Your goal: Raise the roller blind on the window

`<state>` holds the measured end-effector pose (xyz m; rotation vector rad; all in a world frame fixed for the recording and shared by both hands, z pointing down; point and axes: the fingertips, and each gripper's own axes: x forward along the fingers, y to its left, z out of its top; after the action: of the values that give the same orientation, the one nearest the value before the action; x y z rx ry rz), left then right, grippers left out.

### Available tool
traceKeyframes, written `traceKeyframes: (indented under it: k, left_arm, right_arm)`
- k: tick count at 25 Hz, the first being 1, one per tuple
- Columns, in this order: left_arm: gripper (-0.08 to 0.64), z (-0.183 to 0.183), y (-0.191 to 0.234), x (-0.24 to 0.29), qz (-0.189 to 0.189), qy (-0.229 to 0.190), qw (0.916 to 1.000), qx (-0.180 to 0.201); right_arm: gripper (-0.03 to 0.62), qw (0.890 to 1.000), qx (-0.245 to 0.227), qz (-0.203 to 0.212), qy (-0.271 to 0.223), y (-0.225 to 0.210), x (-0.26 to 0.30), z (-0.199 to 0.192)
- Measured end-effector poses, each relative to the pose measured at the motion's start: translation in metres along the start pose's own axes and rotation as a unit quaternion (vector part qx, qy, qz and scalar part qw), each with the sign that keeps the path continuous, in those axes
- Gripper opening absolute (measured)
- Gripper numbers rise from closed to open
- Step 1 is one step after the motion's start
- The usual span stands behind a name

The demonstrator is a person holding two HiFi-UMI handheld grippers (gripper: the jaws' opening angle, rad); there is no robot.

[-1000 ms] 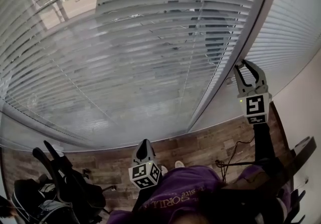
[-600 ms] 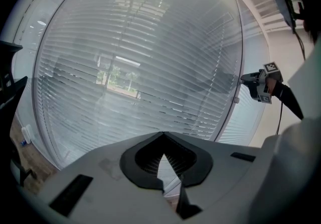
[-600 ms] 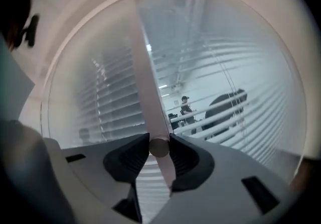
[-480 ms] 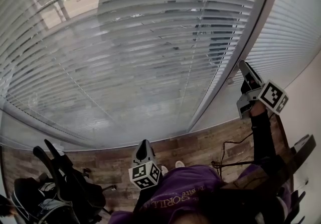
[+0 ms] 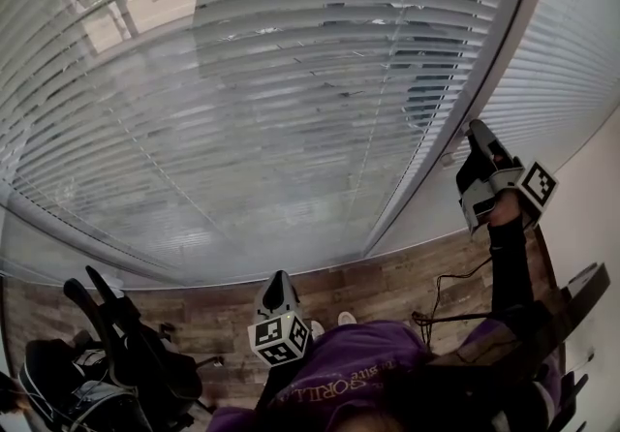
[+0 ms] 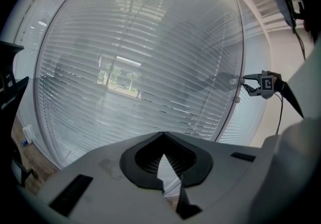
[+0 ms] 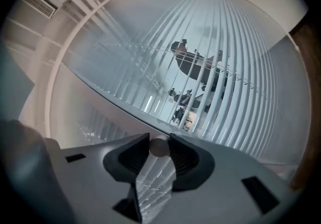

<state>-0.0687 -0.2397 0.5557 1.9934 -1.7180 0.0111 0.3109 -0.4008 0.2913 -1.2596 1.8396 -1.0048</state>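
Right gripper view: the right gripper [image 7: 159, 140] has both jaws closed against a small round beige knob [image 7: 159, 148]. Head view: this gripper sits at the white window post [image 5: 484, 62]. The grey horizontal-slat blind [image 5: 291, 81] hangs lowered across the glass. The left gripper [image 6: 161, 137] is held low, well apart from the blind, jaws together and empty.

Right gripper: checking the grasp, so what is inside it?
A small round knob sits between the right gripper tips. Its mounting behind is covered by the knob.
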Motion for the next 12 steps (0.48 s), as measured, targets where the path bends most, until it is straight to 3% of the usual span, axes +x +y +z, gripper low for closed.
traceKeyframes:
  k: [2, 4, 6, 7, 8, 9, 10, 12]
  left_arm:
    - [0.001, -0.002, 0.001, 0.001, -0.002, 0.001, 1.0000, 0.001]
    - [0.001, -0.004, 0.001, 0.002, -0.004, 0.002, 1.0000, 0.002]
    - [0.001, -0.004, 0.001, 0.003, -0.006, 0.004, 1.0000, 0.005]
    - [0.000, -0.003, 0.000, 0.003, -0.007, 0.005, 0.9999, 0.007]
    - [0.002, -0.003, -0.001, 0.004, -0.008, 0.006, 0.9999, 0.008]
    - [0.002, -0.001, -0.002, 0.004, -0.009, 0.007, 0.9999, 0.009]
    - [0.000, -0.001, -0.004, 0.005, -0.010, 0.007, 0.9999, 0.009]
    - [0.002, -0.001, -0.007, 0.006, -0.013, 0.007, 0.9998, 0.011]
  right_arm:
    - [0.124, 0.998, -0.065, 0.011, 0.011, 0.004, 0.000, -0.005]
    - [0.124, 0.985, -0.164, 0.036, 0.031, 0.011, 0.001, -0.012]
    - [0.124, 0.960, -0.274, 0.044, 0.044, 0.010, -0.002, -0.013]
    - [0.126, 0.940, -0.335, 0.038, 0.048, 0.010, -0.003, -0.012]
    - [0.124, 0.913, -0.403, 0.028, 0.053, 0.012, -0.004, -0.012]
    - [0.124, 0.877, -0.476, 0.015, 0.061, 0.015, -0.003, -0.014]
    - [0.124, 0.832, -0.550, 0.001, 0.071, 0.017, -0.002, -0.016]
    - [0.126, 0.726, -0.681, -0.032, 0.094, 0.016, 0.000, -0.024]
